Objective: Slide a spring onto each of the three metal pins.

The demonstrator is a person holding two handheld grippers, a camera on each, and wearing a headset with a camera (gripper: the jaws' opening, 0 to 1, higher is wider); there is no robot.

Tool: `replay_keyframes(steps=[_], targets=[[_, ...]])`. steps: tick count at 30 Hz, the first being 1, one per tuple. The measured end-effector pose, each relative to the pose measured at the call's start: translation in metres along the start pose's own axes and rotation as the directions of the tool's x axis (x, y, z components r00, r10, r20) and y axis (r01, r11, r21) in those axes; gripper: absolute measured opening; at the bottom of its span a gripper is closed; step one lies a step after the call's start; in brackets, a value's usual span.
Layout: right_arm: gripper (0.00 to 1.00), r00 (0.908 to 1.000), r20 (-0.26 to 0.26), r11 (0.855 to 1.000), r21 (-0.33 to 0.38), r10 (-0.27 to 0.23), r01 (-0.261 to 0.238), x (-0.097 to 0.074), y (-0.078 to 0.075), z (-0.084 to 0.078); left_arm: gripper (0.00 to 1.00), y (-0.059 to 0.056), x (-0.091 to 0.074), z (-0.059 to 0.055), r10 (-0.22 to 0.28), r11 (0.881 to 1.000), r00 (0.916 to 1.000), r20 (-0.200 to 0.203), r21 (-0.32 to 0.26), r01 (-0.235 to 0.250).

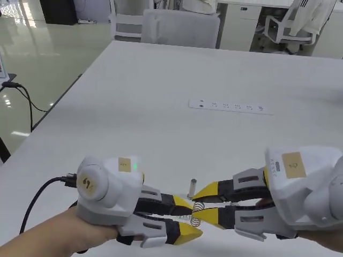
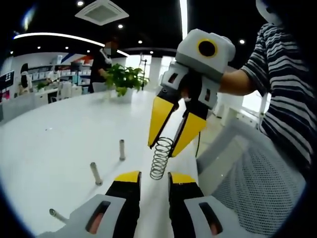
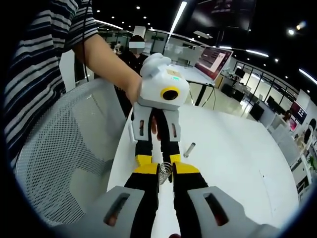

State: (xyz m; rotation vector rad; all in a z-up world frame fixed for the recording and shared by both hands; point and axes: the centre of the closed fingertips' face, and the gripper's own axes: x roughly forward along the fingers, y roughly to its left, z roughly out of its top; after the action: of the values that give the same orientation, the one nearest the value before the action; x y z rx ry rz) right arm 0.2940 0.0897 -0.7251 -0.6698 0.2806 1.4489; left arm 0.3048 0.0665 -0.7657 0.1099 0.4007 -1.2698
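**Three cameras, one meeting point**
The head view looks down from behind; cameras on the yellow-tipped left gripper (image 2: 155, 177) and right gripper (image 3: 166, 169) face each other closely along their fingers, all sharing the coiled steel spring (image 2: 161, 157) between the fingertips.

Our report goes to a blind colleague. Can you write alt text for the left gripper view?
The right gripper pinches the top of a spring, whose lower end hangs in the gap between the open jaws of the left gripper. Left of it, three bare metal pins stand on the white table.
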Motion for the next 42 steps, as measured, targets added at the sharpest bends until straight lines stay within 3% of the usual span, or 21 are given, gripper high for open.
replay_keyframes(steps=[17, 23, 27, 34, 42], targets=[[0.07, 0.9989, -0.011, 0.999, 0.015, -0.046, 0.046, -0.001, -0.009, -0.005, 0.29, 0.016, -0.027, -0.008, 0.083, 0.995, 0.9965, 0.004, -0.050, -0.083], [0.07, 0.9978, -0.022, 0.998, 0.024, -0.062, 0.063, -0.002, -0.011, -0.011, 0.32, 0.020, -0.034, -0.005, 0.109, 0.992, 0.9937, 0.025, -0.065, -0.107], [0.07, 0.9963, -0.029, 0.996, 0.028, -0.081, 0.082, -0.005, -0.014, -0.014, 0.34, 0.020, -0.040, -0.007, 0.115, 0.991, 0.9933, 0.018, -0.065, -0.113], [0.07, 0.9937, -0.042, 0.994, 0.035, -0.103, 0.105, -0.008, -0.018, -0.019, 0.41, 0.029, -0.052, 0.001, 0.170, 0.983, 0.9837, 0.060, -0.080, -0.165], [0.07, 0.9892, -0.050, 0.989, 0.052, -0.138, 0.140, -0.014, -0.025, -0.024, 0.47, 0.040, -0.072, -0.006, 0.232, 0.969, 0.9708, 0.061, -0.098, -0.226]])
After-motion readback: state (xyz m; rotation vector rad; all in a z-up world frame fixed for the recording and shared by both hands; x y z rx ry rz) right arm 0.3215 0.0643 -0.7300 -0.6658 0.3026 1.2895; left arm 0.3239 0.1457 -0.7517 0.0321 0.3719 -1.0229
